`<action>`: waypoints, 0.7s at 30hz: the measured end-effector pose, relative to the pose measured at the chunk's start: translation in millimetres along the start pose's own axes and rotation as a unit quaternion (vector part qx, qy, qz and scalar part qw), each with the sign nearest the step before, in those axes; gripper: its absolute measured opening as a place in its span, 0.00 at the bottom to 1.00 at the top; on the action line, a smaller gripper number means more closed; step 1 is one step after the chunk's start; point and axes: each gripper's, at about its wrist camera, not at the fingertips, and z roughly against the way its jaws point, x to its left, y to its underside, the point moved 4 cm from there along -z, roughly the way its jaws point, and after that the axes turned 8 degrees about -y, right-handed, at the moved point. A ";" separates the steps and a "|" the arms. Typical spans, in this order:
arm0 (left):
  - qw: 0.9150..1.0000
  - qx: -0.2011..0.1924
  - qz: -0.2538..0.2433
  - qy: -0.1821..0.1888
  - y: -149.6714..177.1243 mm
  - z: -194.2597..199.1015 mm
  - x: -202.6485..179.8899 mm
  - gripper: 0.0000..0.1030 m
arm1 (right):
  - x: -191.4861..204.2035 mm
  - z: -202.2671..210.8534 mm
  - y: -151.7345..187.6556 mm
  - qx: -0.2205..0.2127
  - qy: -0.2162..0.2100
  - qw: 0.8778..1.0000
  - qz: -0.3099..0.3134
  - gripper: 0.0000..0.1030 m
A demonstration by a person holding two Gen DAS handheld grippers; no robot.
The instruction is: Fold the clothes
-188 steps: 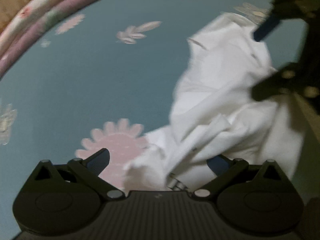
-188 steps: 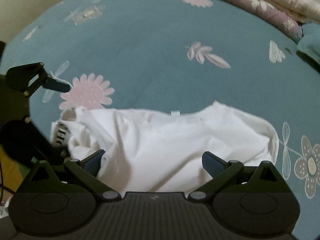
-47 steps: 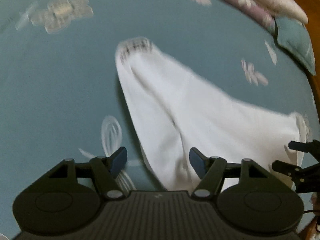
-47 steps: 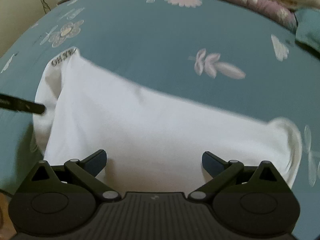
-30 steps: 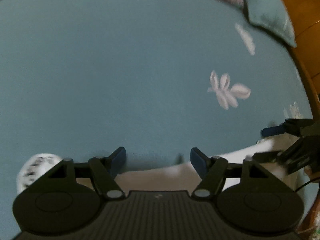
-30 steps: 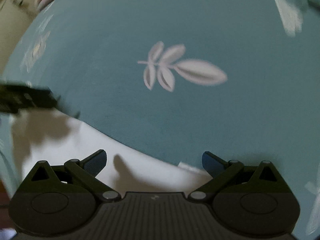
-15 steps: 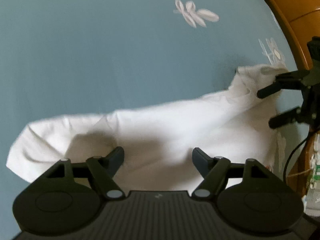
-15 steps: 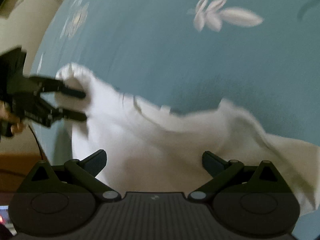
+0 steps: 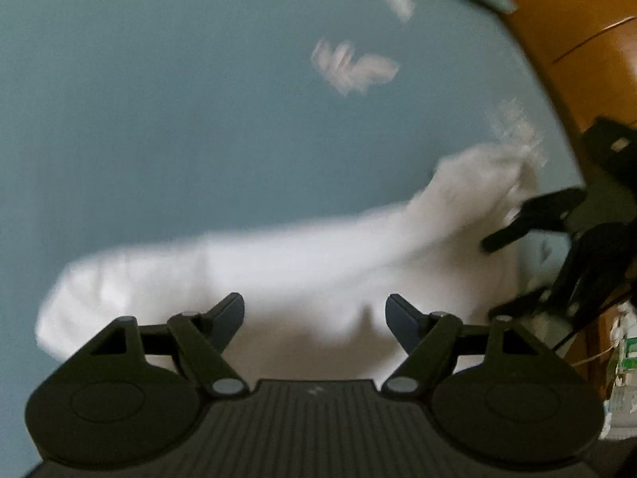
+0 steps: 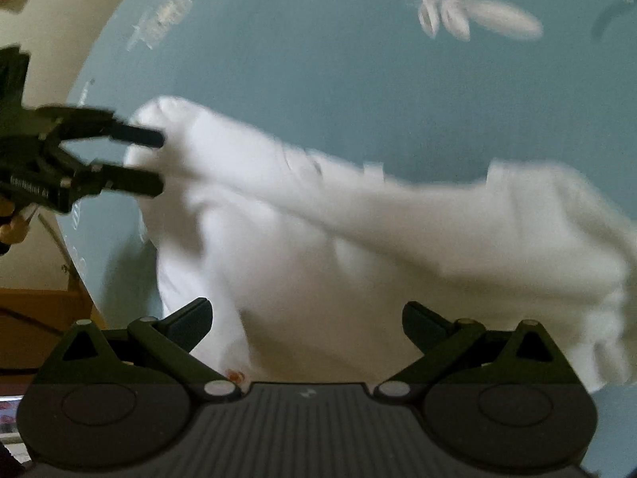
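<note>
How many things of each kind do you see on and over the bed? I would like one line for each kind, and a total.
White garment: 1
Blue bedsheet with flower print: 1
Tongs, left tongs and right tongs: 2
Total: 4

The far half of the sheet (image 9: 179,111) is bare and flat — wide free room there for either gripper. Nearer in, the white garment (image 9: 278,263) lies stretched across the sheet from side to side, blocking a low pass. At its right end in the left wrist view the right gripper (image 9: 513,271) sits at the cloth, with the wooden bed frame (image 9: 565,40) close behind — a tight corner. In the right wrist view the left gripper (image 10: 159,161) crowds the garment's other end, near the sheet's edge.
</note>
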 end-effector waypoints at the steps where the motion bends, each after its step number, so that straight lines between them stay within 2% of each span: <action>1: 1.000 -0.013 -0.005 -0.005 -9.0 0.5 -0.4 0.76 | 1.0 6.5 -6.5 -0.012 0.008 1.000 0.011 1.00; 5: 0.998 -0.046 0.000 -0.037 -44.3 -19.6 1.2 0.76 | -3.5 28.4 -36.0 -0.062 0.058 0.995 0.044 1.00; 9: 0.998 -0.037 0.014 -0.044 -53.4 -51.5 -0.1 0.75 | -40.0 44.1 -50.7 -0.107 0.100 0.989 0.021 1.00; 12: 0.999 -0.022 -0.001 -0.044 -36.9 -66.5 -7.0 0.75 | -66.4 39.0 -50.5 -0.117 0.118 0.986 -0.006 1.00; 15: 0.997 0.007 -0.013 -0.072 -2.5 -72.5 -6.0 0.75 | -82.5 31.7 -35.7 -0.104 0.126 0.986 -0.015 1.00; 17: 0.997 0.023 0.008 -0.071 20.1 -70.0 -2.5 0.75 | -85.1 27.5 -23.9 -0.094 0.119 0.988 -0.023 1.00; 19: 0.997 0.021 0.038 -0.057 39.6 -61.1 1.5 0.75 | -85.3 24.3 -8.5 -0.083 0.107 0.990 -0.031 1.00; 21: 0.997 0.025 0.059 -0.049 48.7 -56.5 3.3 0.75 | -81.2 19.4 7.3 -0.071 0.103 0.992 -0.033 1.00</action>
